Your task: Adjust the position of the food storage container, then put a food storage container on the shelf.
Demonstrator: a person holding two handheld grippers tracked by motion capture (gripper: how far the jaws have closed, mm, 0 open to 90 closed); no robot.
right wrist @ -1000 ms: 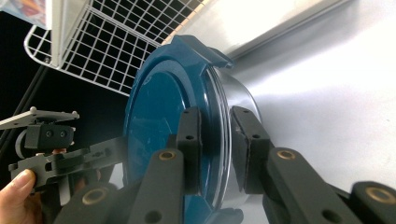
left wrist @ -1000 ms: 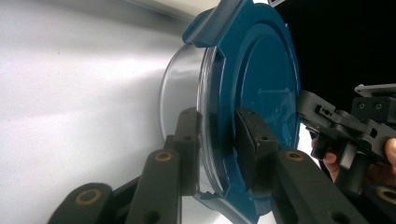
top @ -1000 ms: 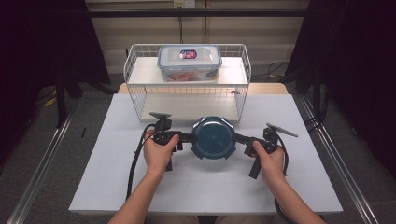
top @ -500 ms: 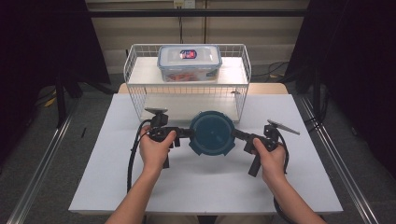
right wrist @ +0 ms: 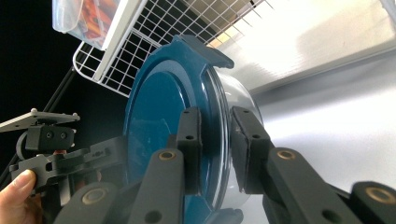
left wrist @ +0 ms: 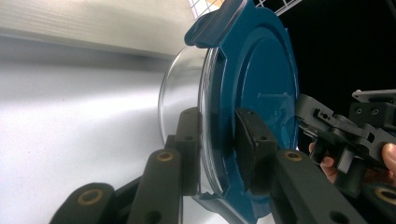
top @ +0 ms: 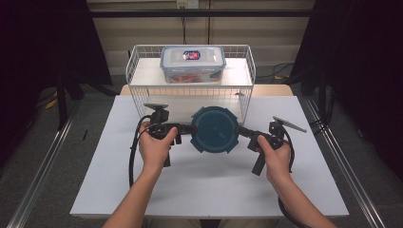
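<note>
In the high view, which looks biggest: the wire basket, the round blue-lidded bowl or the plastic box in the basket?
1. Wire basket, plainly the largest.
2. Plastic box and round blue-lidded bowl look about alike; the bowl is lifted nearer the camera, so I won't rank them.

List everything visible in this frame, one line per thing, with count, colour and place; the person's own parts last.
Round lidded container: 1, dark blue lid over clear bowl, held between both tongs above the table.
Rectangular food box: 1, clear with orange contents, on top of the rack.
Wire rack: 1, white, at the table's far edge.
Table: 1, white top.
Left tongs: 1, black, shut on the container's rim.
Right tongs: 1, black, shut on the opposite rim.
Hands: 2, one on each tongs, forearms entering from the bottom.
</note>
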